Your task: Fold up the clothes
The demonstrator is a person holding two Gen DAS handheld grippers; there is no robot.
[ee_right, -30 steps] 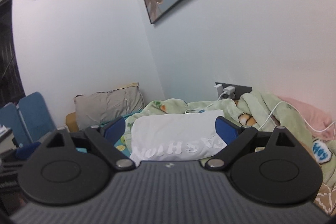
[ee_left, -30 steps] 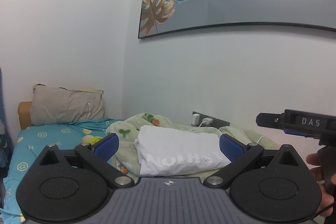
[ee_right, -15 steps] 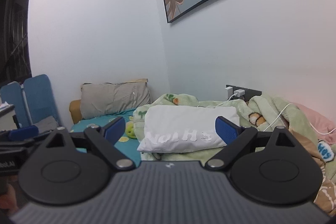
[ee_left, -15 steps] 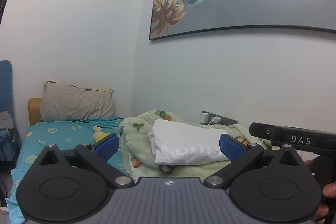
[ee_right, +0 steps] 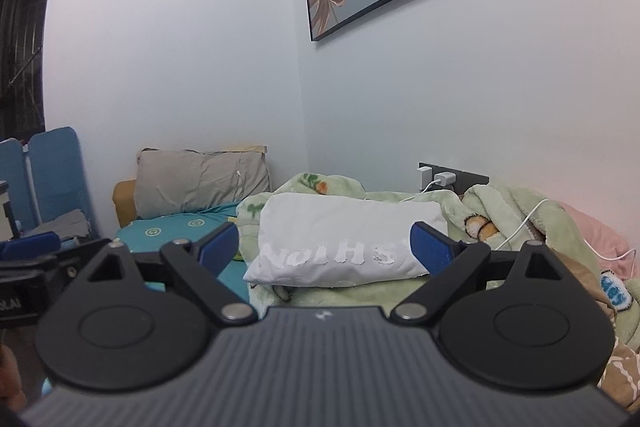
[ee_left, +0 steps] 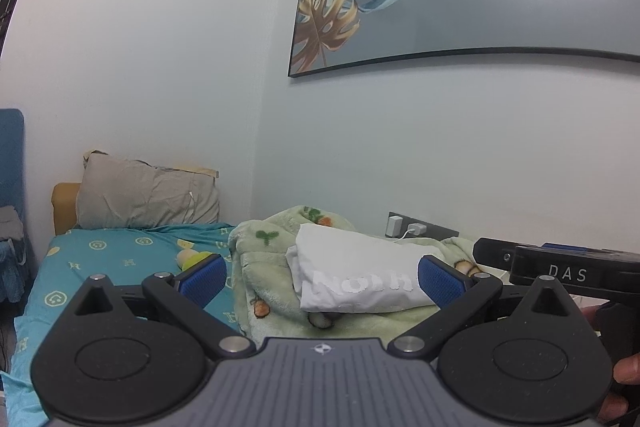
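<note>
While both tools, left (ee_left: 322, 277) and right (ee_right: 324, 241), are held wide and empty, the folded white T-shirt (ee_right: 348, 241) is seen ahead, its long axis crosswise, nearer the right.

I see a white folded T-shirt (ee_right: 348, 239) with cracked white lettering, pale green cartoon-print blanket (ee_right: 516, 207), teal smiley-patterned bedsheet (ee_left: 120, 259), grey pillow (ee_left: 148, 199).
</note>
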